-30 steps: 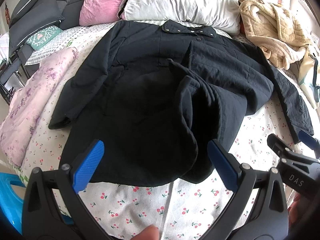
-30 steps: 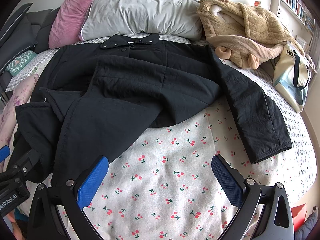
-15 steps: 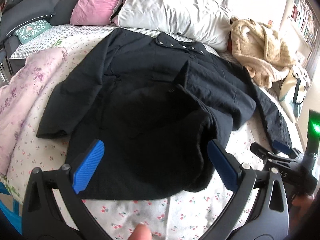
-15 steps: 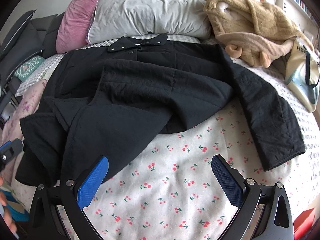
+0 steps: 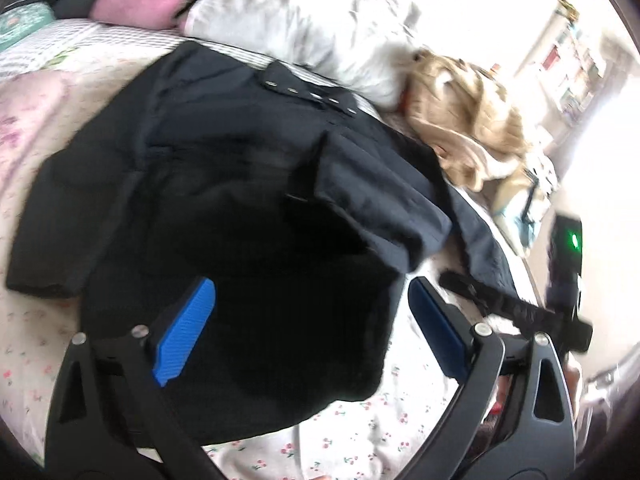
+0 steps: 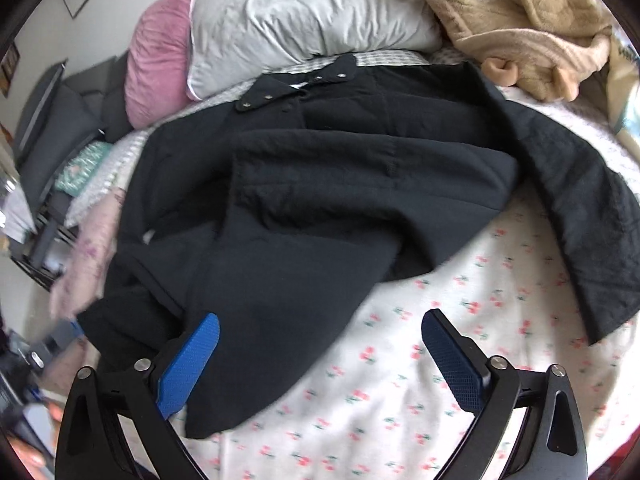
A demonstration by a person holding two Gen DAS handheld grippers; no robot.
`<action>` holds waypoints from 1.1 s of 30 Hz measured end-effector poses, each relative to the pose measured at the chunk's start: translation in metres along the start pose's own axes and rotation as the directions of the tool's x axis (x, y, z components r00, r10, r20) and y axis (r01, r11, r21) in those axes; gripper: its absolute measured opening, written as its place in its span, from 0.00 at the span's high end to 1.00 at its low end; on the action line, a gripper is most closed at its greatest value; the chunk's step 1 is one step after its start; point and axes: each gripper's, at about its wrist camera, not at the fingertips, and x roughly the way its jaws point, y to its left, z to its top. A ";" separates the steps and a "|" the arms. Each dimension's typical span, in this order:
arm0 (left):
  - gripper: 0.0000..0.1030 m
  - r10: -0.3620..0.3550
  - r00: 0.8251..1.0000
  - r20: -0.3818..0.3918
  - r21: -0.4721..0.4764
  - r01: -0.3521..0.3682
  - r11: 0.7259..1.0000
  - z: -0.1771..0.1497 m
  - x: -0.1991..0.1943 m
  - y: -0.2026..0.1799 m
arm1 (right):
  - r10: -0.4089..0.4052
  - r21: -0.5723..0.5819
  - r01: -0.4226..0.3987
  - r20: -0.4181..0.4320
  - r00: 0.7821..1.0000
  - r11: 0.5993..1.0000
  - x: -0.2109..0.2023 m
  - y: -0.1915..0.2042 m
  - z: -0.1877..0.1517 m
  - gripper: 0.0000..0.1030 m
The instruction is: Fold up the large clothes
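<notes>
Coat: a black coat (image 6: 320, 200) is laid flat across the bed (image 6: 420, 380), collar (image 6: 296, 84) toward the head edge, hem toward the foot edge.
Fold state: one front panel is seen turned back over the body; one sleeve (image 6: 580, 208) is stretched toward the bed's right edge.
Left gripper (image 5: 312, 328): jaws are set wide and have just been closing slightly; the coat's hem is seen between the blue pads (image 5: 184, 332), but no pressing on it can be made out.
Right gripper (image 6: 320, 360): jaws are held wide, nothing gripped; it is poised over the hem corner and the cherry-print sheet.
Head edge: a grey pillow (image 6: 312, 12), a pink cushion (image 6: 160, 52) and a tan fleece garment (image 6: 520, 28) are noted.
Image quality: the left view is motion-blurred.
</notes>
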 end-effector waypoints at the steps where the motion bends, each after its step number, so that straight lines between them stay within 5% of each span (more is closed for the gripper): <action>1: 0.13 -0.015 1.000 -0.021 0.017 0.015 1.000 0.000 0.006 -0.004 | 0.023 0.005 -0.023 -0.005 1.000 1.000 0.003 0.003 0.004 0.08; 2: 0.20 -0.016 0.999 -0.047 0.025 0.018 1.000 0.000 0.012 -0.007 | 0.044 0.013 -0.044 -0.013 0.999 0.999 0.006 0.006 0.010 0.12; 5: 0.21 0.020 0.998 -0.059 0.006 -0.020 1.000 0.006 0.016 0.000 | 0.041 -0.005 -0.041 -0.028 0.999 0.999 0.019 0.020 0.029 0.14; 10: 0.13 0.154 0.985 -0.074 -0.071 -0.160 0.985 0.016 0.013 0.047 | -0.023 -0.039 0.021 -0.048 0.999 0.999 0.046 0.043 0.072 0.15; 13: 0.12 0.199 0.968 -0.154 -0.159 -0.223 0.962 0.015 0.021 0.079 | -0.071 -0.022 0.069 -0.063 0.996 0.997 0.067 0.056 0.101 0.15; 18: 0.12 0.149 0.954 -0.262 -0.260 -0.219 0.941 0.013 0.033 0.108 | -0.179 -0.060 0.174 -0.081 0.981 0.983 0.107 0.088 0.129 0.15; 22: 0.11 0.075 0.975 -0.211 -0.293 -0.136 0.946 0.017 0.025 0.109 | -0.306 -0.108 0.296 -0.087 0.948 0.949 0.143 0.103 0.136 0.15; 23: 0.11 0.067 0.979 -0.194 -0.291 -0.122 0.949 0.019 0.020 0.107 | -0.335 -0.118 0.324 -0.089 0.938 0.939 0.150 0.102 0.136 0.19; 25: 0.11 0.049 0.986 -0.159 -0.277 -0.092 0.956 0.021 0.011 0.105 | -0.389 -0.153 0.373 -0.089 0.917 0.915 0.162 0.100 0.136 0.43; 26: 0.09 0.043 0.988 -0.147 -0.269 -0.081 0.960 0.022 0.008 0.103 | -0.399 -0.174 0.380 -0.093 0.912 0.909 0.166 0.097 0.135 0.68; 27: 0.03 0.040 0.990 -0.138 -0.262 -0.076 0.962 0.024 0.006 0.101 | -0.401 -0.185 0.379 -0.097 0.911 0.907 0.167 0.093 0.134 0.82; 33: 0.02 0.091 0.987 -0.132 -0.230 -0.120 0.966 0.022 0.001 0.098 | -0.364 -0.227 0.354 -0.001 0.931 0.907 0.110 0.081 0.127 0.90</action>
